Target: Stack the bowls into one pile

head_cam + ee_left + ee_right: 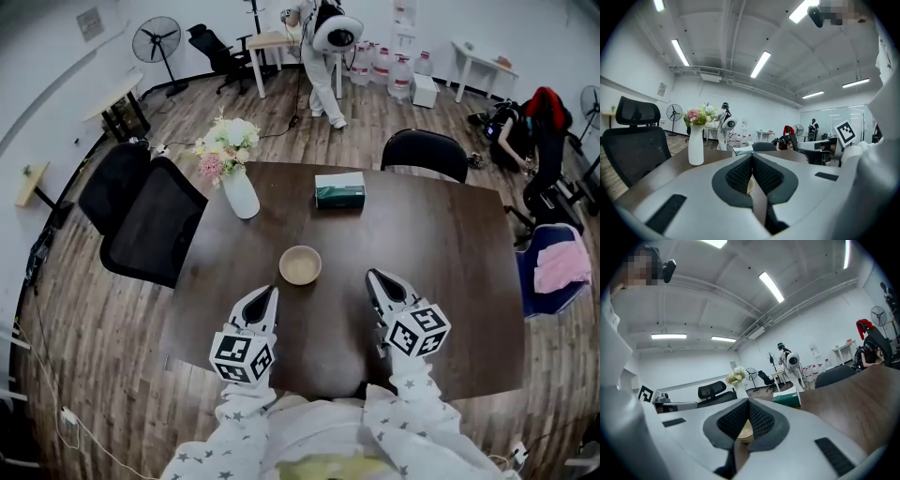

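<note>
I think your job is done, or nearly so. I can see only one pile of bowls (pixel 300 264), sitting near the middle of the brown table (pixel 459 253). The right gripper view shows more than one rim in it, one on top of another. No other bowl is out on the table, so I see nothing left to stack.

Your left gripper (pixel 266 292) has its fingers pressed together with nothing in them. Your right gripper (pixel 374 277) is the same, fingers together and empty. Both are on your side of the table, apart from the pile. The pile sits ahead of them, between the two.
</note>
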### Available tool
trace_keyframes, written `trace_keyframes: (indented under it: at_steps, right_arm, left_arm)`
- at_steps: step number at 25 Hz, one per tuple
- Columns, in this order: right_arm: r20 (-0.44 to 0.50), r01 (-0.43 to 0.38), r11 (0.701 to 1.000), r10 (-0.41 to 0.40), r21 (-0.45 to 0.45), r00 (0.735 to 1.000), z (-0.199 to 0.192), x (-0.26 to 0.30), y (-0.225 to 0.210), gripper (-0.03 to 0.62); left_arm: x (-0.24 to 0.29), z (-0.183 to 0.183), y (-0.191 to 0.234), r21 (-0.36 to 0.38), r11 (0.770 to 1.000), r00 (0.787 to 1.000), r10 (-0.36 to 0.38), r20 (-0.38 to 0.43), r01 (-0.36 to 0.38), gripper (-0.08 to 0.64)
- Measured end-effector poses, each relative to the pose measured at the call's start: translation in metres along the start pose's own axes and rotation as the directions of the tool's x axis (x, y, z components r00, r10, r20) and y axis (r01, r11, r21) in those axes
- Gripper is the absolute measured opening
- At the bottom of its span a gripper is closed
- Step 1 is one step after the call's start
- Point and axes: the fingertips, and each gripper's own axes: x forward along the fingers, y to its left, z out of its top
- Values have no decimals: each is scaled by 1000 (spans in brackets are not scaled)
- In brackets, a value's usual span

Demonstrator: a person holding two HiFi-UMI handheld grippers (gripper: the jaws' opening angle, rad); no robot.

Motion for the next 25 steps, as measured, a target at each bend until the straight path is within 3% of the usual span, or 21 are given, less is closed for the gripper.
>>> trace_keyframes:
  at_steps: [6,25]
  right_arm:
    - [16,-26,999,26,-21,1000,7,-4,7,21]
    - [70,35,997,-31,-65,997,21,-13,-4,21]
  left_arm:
    - [-3,11,7,-6,1000,999,23,43,-23,26]
    - [-9,28,15,60,995,995,71,75,-76,26]
